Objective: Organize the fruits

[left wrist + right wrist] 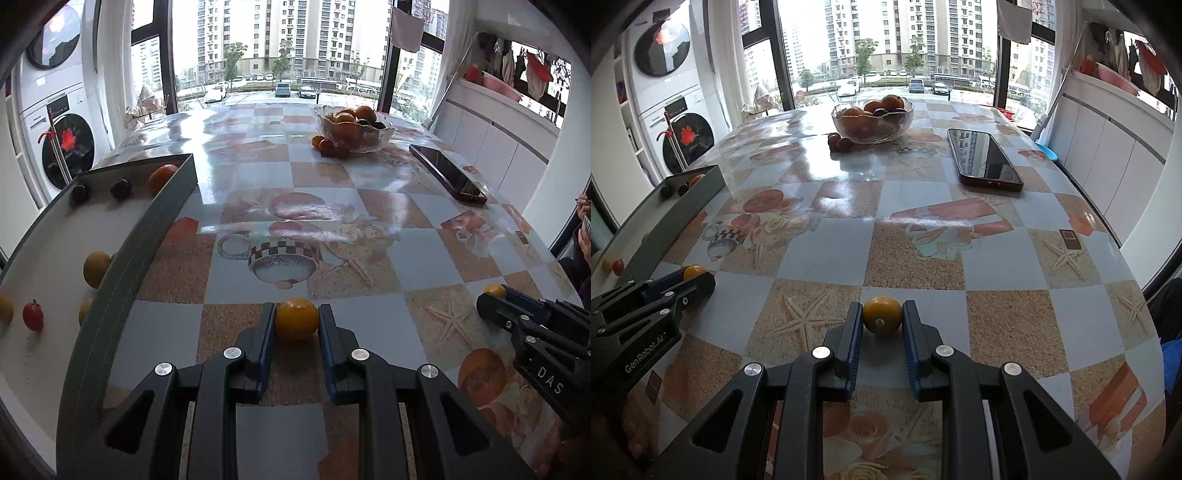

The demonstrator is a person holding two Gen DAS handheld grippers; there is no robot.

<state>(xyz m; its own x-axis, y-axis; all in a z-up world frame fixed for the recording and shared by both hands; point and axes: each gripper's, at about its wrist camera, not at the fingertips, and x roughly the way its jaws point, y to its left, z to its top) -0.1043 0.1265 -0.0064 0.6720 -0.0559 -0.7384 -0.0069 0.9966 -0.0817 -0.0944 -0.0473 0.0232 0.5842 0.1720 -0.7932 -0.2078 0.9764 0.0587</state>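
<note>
The left gripper (296, 317) is clamped on a small yellow-orange fruit (296, 318), its blue pads pressed against either side of it just above the patterned tablecloth (332, 229). The right gripper (882, 315) is closed the same way on a second yellow-orange fruit (882, 314), whose stem end faces the camera. Each tool shows in the other's view: from the left one, the right gripper sits off to the right with its fruit peeking out at the tips; from the right one, the left gripper lies off to the left.

Just left of the left gripper runs the grey wall of a shallow tray (122, 258). Inside it lie several fruits — a red one (33, 315) and yellowish ones (96, 268) near the close end, two dark ones (120, 188) and an orange one (162, 178) at the far end.

Well ahead of both grippers, near the far edge of the table, stands a glass bowl (873, 120) holding orange and dark fruits, with a few small red and orange ones (839, 142) on the cloth touching its base. A dark phone (984, 158) lies flat ahead and to the right of the right gripper, beside the bowl.
</note>
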